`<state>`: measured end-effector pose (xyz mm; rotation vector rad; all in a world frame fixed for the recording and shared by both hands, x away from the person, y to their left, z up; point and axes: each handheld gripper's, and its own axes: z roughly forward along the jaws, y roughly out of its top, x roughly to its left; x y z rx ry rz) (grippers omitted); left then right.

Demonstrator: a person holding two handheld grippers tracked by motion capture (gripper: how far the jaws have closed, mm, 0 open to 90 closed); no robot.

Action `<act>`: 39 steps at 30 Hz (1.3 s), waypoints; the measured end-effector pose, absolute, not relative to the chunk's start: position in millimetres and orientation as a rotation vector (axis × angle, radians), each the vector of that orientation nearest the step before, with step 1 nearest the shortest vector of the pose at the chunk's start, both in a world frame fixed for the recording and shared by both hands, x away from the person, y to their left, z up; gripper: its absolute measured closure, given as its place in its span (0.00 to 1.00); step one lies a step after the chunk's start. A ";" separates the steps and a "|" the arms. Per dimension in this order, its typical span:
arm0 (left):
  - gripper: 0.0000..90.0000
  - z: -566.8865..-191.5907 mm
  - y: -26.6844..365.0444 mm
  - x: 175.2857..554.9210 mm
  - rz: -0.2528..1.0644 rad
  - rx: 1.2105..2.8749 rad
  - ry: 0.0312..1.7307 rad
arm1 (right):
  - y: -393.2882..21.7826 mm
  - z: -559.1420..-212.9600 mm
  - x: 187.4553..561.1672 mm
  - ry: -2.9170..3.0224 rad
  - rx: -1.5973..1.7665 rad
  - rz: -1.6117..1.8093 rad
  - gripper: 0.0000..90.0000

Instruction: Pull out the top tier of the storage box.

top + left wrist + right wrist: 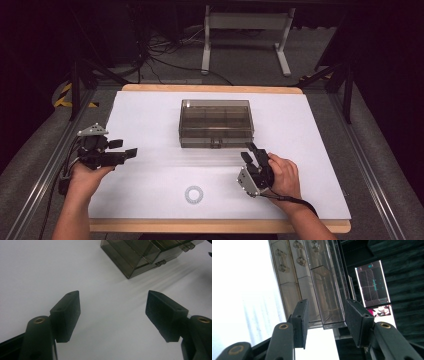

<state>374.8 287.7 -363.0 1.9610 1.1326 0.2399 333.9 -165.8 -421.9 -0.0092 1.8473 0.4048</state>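
From above, my right gripper (252,156) sits just off the front right corner of the smoky translucent plastic organiser box (216,123), which stands lid-down at twelve o'clock on the white sheet covering the desk (150,125). Its jaws stand moderately open with nothing between them. The right gripper view, rolled on its side, looks along the box's front wall, whose corner shows in the gap beyond the pads (302,320).

My left gripper (120,150) hovers over bare sheet at nine o'clock, well apart from the box, jaws wide and empty; in the left gripper view the box (140,257) lies off at one o'clock.

A small pale ring (194,194) lies flat at six o'clock, near the front edge and touched by neither gripper.

The step in hand, as I judge it, is working the small latch (216,143) at the middle of the box's front wall so the lid can lift. To do it well I would swing the right gripper toward eleven o'clock until the latch sits squarely between the pads, keep the jaws level with the lid seam, and close gently. The light box could skid on the sheet, so I would bring the left gripper against its left wall first as a brace.
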 end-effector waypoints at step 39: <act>0.33 -359.7 281.9 374.9 0.251 1.989 1.106 | -222.1 -388.6 368.3 2.322 0.508 1.391 0.64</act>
